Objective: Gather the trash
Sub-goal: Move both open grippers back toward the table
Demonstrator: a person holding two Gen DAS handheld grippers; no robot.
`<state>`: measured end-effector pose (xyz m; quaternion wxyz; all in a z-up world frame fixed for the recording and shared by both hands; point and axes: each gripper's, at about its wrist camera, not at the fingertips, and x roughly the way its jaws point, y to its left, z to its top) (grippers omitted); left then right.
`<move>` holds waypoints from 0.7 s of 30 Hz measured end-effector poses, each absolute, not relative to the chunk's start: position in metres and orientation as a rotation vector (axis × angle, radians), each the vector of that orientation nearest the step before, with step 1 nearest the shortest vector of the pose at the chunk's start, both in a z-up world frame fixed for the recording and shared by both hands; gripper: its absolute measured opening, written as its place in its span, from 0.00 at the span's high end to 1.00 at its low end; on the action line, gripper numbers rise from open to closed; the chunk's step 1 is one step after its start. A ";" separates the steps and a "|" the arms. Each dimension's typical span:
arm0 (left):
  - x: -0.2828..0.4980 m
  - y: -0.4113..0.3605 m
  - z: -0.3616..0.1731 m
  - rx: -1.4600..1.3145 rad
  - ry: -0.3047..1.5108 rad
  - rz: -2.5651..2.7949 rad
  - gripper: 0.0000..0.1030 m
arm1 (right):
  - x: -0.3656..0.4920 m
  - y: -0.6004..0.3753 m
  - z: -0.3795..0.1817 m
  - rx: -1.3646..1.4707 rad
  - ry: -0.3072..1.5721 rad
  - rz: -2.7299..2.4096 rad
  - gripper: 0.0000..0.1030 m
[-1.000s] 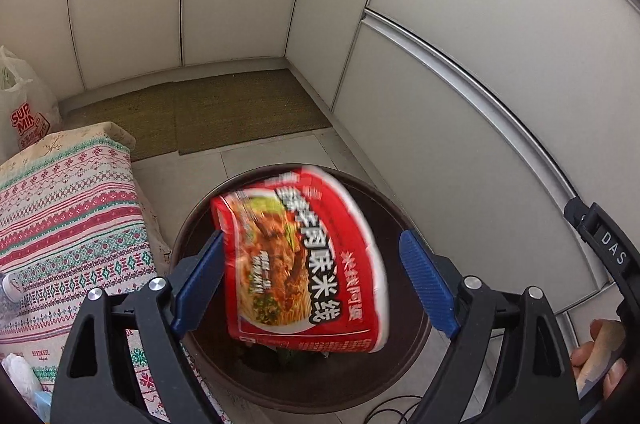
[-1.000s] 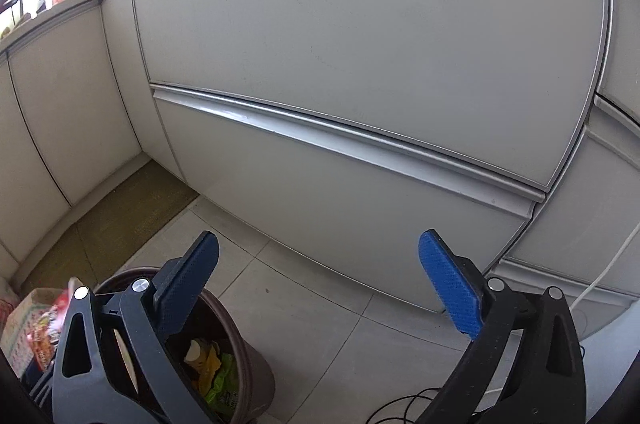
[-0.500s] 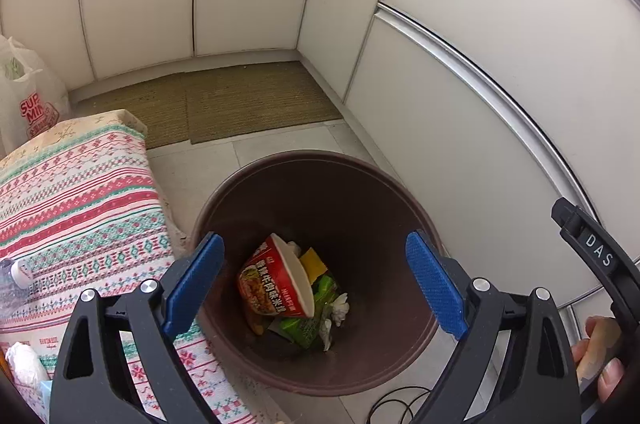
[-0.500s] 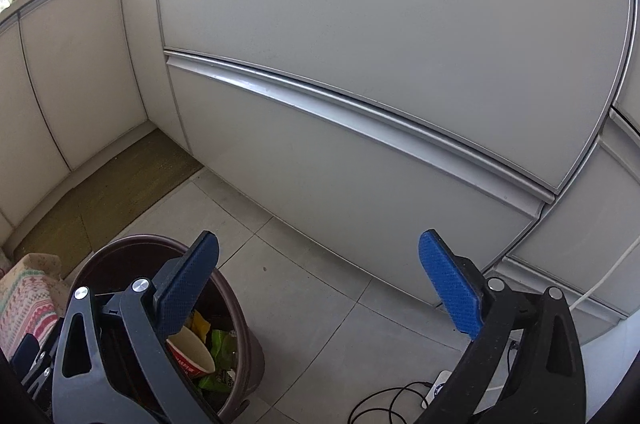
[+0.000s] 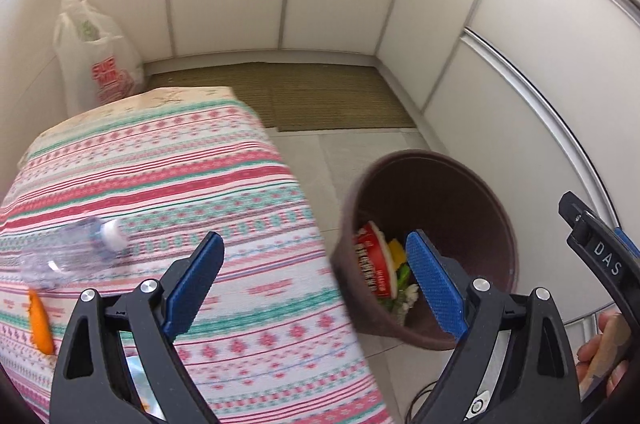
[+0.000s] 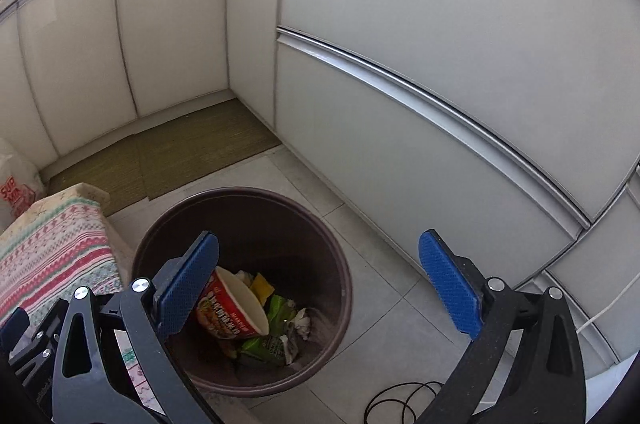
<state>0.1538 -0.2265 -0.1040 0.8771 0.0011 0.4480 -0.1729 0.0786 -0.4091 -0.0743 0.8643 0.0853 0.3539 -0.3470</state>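
Through the left wrist camera, our left tongs (image 5: 314,278) are spread wide with nothing between the blue pads, hovering over the edge of the bench (image 5: 168,183) with its patterned cloth. On that cloth, to the left of the tongs, lies a clear plastic bottle (image 5: 76,248) on its side, white cap pointing right, and nearer the left edge an orange scrap (image 5: 40,322). Both look to us like the next trash to gather. The brown bin (image 5: 432,252) stands on the floor just beside the bench, and the red noodle cup (image 5: 372,266) already rests inside it among wrappers.

To take the bottle well, we judge we should swing left, line the pads across its body rather than the cap, and close gently, since thin clear plastic will likely flex and slip. The view is blurred, so slowing before the grasp seems wise.

Through the right wrist camera, our right tongs (image 6: 318,284) are likewise released and empty, hanging above the bin (image 6: 340,264). The noodle cup (image 6: 234,308) lies tilted there on green wrappers (image 6: 272,342) and crumpled paper. A black cable (image 6: 400,400) loops on the floor tiles close to the bin; we should keep clear of it.
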 end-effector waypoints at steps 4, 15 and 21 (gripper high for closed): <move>0.161 -0.179 -0.104 -0.028 0.944 -0.269 0.13 | 0.097 -0.366 -0.074 0.133 0.757 -0.626 0.07; 0.161 -0.050 -0.120 -0.071 0.976 -0.058 0.13 | 0.135 -0.224 -0.084 -0.020 0.797 -0.325 0.07; 0.154 0.017 -0.130 -0.100 1.009 0.041 0.13 | 0.140 -0.149 -0.096 -0.163 0.799 -0.208 0.07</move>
